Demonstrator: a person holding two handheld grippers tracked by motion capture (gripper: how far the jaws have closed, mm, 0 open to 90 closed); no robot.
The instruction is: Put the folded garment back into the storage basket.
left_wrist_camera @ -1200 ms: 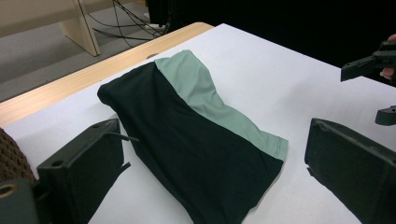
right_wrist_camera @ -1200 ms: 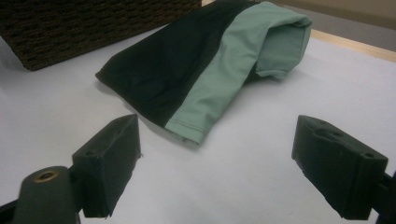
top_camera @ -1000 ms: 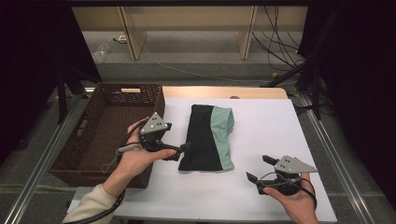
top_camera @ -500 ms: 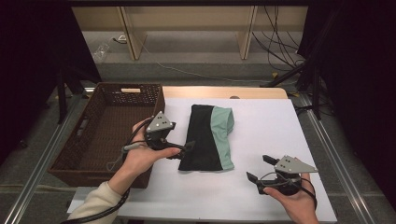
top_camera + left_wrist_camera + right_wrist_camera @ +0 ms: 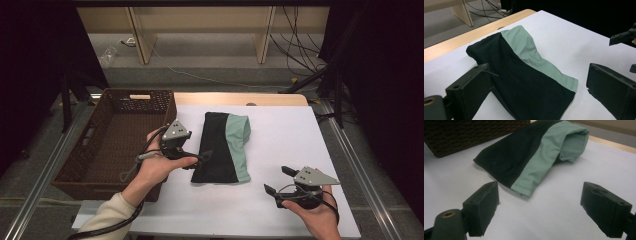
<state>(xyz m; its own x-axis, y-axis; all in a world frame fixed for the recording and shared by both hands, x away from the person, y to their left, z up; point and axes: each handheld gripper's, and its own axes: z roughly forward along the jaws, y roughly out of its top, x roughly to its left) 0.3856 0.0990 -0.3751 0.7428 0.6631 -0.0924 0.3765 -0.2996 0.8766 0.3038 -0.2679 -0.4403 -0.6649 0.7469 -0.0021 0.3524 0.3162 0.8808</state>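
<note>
A folded garment, black with a mint-green band along its right side, lies flat on the white table. My left gripper is at the garment's left edge, open, with its jaw tips over the black cloth. In the left gripper view the garment lies between and beyond the spread jaws of that gripper. My right gripper hovers open near the table's front right, apart from the garment. The right gripper view has the garment ahead of that gripper.
A dark brown wicker basket stands at the table's left, just behind my left hand, and it appears at the top left of the right gripper view. A wooden strip runs along the table's far edge. Cables lie on the floor beyond.
My left gripper has moved a little forward and to the right, closer over the garment's left edge. The right gripper and the garment have stayed in place.
</note>
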